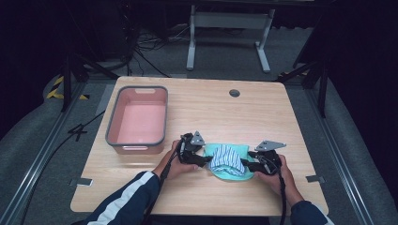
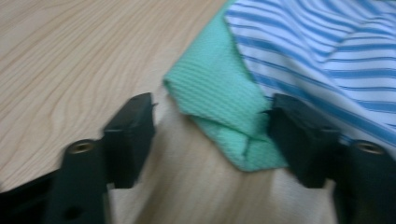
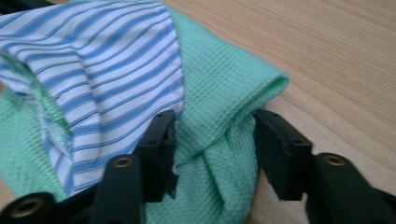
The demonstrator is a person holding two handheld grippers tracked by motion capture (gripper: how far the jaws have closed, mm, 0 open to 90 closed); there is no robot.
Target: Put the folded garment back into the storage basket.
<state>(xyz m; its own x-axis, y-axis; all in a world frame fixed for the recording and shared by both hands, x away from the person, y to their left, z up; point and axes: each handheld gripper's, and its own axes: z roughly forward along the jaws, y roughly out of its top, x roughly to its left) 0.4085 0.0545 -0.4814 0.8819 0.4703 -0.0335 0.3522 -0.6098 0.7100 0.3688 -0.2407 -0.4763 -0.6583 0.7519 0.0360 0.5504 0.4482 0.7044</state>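
Near the front edge of the table (image 1: 197, 197), right of centre, both hands are in on the cloth: the left gripper (image 1: 199, 158) sits at the left side of the green cloth (image 1: 230, 174), its jaws spread wide around a folded green corner (image 2: 219, 107) without pinching it. Over on the other side, the right gripper (image 1: 251, 165) has its jaws parted around a bunched fold of green fabric (image 3: 219, 135), the cloth between them. On top lies the blue-and-white striped cloth (image 1: 226, 158), rumpled. Farther back, by the left edge, stands the pink bin (image 1: 110, 129), and near the far edge there's a round cable hole (image 1: 234, 93).
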